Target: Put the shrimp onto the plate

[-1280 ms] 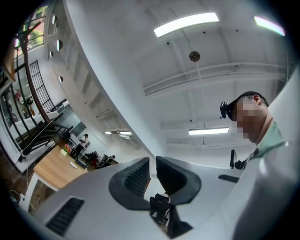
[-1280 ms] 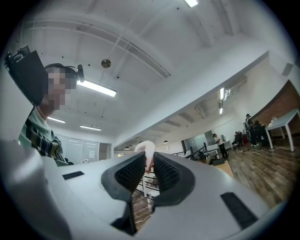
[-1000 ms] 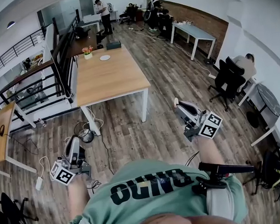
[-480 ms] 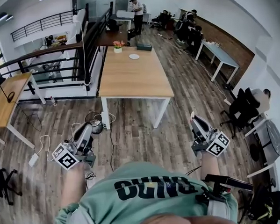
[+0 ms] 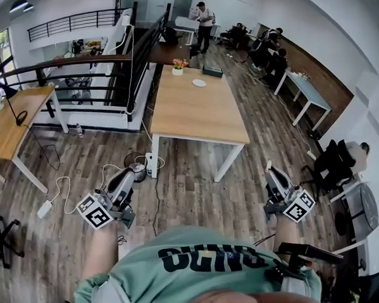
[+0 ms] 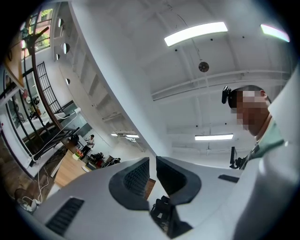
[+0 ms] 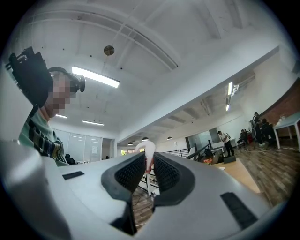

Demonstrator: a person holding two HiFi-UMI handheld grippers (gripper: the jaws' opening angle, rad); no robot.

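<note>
**A:** Where's the shrimp?

**B:** No view shows it. At this range nothing shrimp-like can be made out, so its long axis can't be read either. What does show is the plate [image 5: 199, 82], a small white disc lying flat near the far end of the wooden table [image 5: 197, 119]. A flower pot [image 5: 177, 67] stands just beyond it to the left, and a dark box [image 5: 212, 71] just beyond it to the right.

**A:** And the tongs?

**B:** Both are low and close to the person's body, over the plank floor [image 5: 178, 180] and well apart from the table. The left gripper [image 5: 126, 177] has its jaws nearly together, with only a narrow slit between the pads and nothing in it. The right gripper [image 5: 272, 172] is the same: a slim gap, with the room showing through it and no load.

**A:** Which one is better placed?

**B:** Neither, as I judge it. The plate lies straight ahead and far up the table, roughly midway between the two grippers, and both point forward towards that end. The near edge of the table is between them and the plate — so the whole length of the top has to be covered before either gripper can reach.

**A:** So what comes next?

**B:** Probably closing in on the table and finding the shrimp. Until it is in sight, I can't judge which hand to use or at what angle to grip.
</note>
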